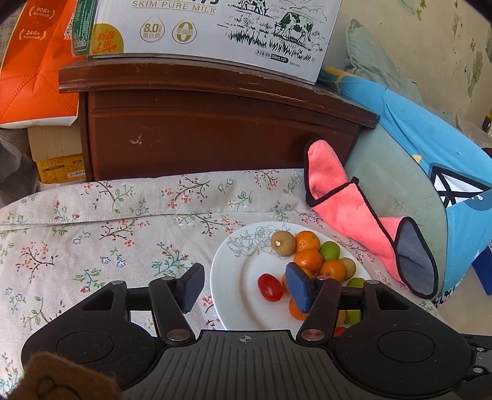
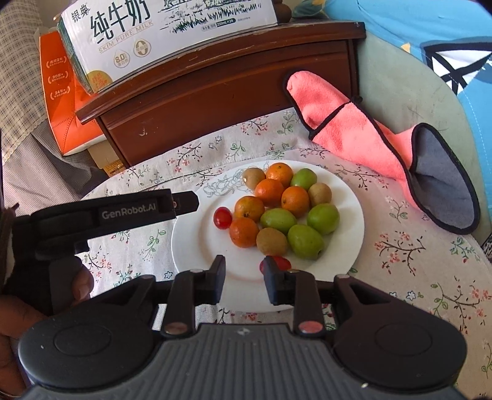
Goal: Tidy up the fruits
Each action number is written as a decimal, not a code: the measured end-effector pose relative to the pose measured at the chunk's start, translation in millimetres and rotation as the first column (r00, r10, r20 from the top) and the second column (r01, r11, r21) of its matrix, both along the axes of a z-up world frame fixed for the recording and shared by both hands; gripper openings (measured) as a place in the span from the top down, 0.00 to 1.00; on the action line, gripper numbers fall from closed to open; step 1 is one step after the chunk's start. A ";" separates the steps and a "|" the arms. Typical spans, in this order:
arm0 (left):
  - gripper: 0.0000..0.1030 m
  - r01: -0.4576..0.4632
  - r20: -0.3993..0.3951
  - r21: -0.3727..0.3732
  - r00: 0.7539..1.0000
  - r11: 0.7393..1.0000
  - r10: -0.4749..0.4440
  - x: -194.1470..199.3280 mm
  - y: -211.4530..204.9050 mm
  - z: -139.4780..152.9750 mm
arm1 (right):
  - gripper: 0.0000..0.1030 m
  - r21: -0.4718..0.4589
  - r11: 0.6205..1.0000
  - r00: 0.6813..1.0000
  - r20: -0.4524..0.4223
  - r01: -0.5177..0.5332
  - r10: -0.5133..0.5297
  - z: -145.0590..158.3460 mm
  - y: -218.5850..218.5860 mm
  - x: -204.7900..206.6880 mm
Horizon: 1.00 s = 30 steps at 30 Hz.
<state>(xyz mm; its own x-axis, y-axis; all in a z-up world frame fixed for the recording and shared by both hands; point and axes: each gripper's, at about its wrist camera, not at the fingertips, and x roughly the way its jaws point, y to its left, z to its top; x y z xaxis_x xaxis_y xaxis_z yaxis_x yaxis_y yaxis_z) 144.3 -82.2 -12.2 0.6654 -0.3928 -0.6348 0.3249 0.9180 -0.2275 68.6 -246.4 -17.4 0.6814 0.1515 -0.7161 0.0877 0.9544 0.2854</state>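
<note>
Furniture crowds the far side of the white plate (image 2: 344, 246): a brown nightstand (image 2: 233, 101) behind it and a pink cloth (image 2: 347, 129) just beside its rim. Your plate holds oranges (image 2: 270, 192), green fruits (image 2: 323, 218), brownish ones and cherry tomatoes (image 2: 222, 217) bunched together. Your left gripper (image 1: 246, 286) spreads wide and empty over its near-left rim; your right gripper (image 2: 244, 277) gapes empty over its near edge.

pink cloth (image 2: 353, 129) draped on green cushion (image 2: 396, 80); milk carton (image 1: 209, 27) atop wooden nightstand (image 1: 215, 123); orange bag (image 1: 33, 67) beside.
</note>
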 end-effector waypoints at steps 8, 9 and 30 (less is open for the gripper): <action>0.14 -0.034 0.006 0.044 0.999 0.998 0.034 -18.3 17.7 28.2 | 0.22 -0.030 0.999 0.999 0.035 0.035 -0.034 33.0 -2.4 -10.6; 0.13 -0.034 0.005 0.050 0.999 0.998 0.034 -21.8 19.8 30.9 | 0.21 -0.034 0.999 0.999 0.039 0.032 -0.030 36.2 -2.0 -12.8; 0.05 0.009 -0.112 0.265 0.994 0.964 0.021 -75.5 14.6 23.6 | 0.01 -0.151 0.973 0.975 -0.106 0.176 -0.193 34.2 -0.6 -49.8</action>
